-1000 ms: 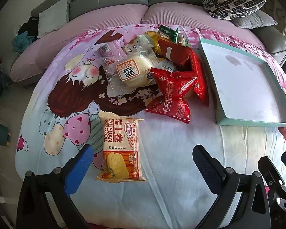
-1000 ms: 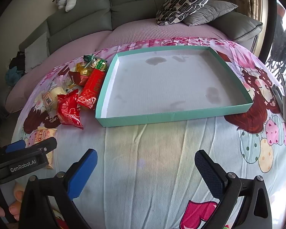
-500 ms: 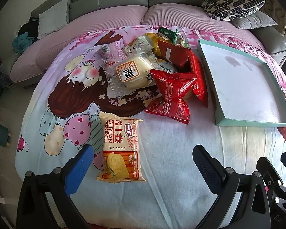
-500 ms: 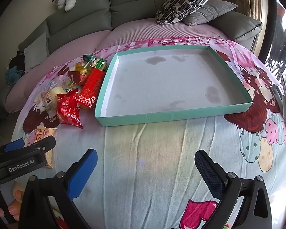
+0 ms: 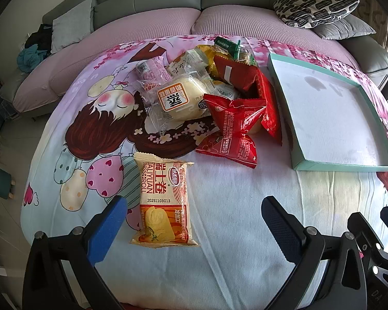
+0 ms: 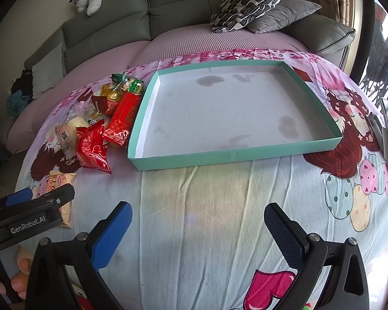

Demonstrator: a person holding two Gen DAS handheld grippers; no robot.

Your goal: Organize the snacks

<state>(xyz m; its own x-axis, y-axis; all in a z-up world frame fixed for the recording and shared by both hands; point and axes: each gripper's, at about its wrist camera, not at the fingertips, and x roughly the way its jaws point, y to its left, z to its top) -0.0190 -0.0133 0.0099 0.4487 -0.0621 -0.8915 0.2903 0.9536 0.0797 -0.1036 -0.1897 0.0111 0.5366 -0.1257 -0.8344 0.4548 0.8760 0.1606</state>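
**Snacks all outside the tray, nothing sorted yet**

Snacks are what I have to tidy, and none is in place. The shallow teal cardboard tray with a white floor [image 6: 235, 152] fills the middle of my right view and holds nothing. The heap of red, yellow and clear wrappers [image 5: 219, 95] lies just left of it, in the upper centre of my left view; one red packet touches the tray's wall. A single orange-and-cream Swiss roll packet [image 5: 164, 201] lies apart on the cartoon-print blanket [image 5: 232, 219], low in the frame. My left gripper [image 5: 194, 226] is spread wide and empty, the roll's lower end between its blue pads. My right gripper [image 6: 198, 228] is likewise spread and empty, over bare blanket before the tray.
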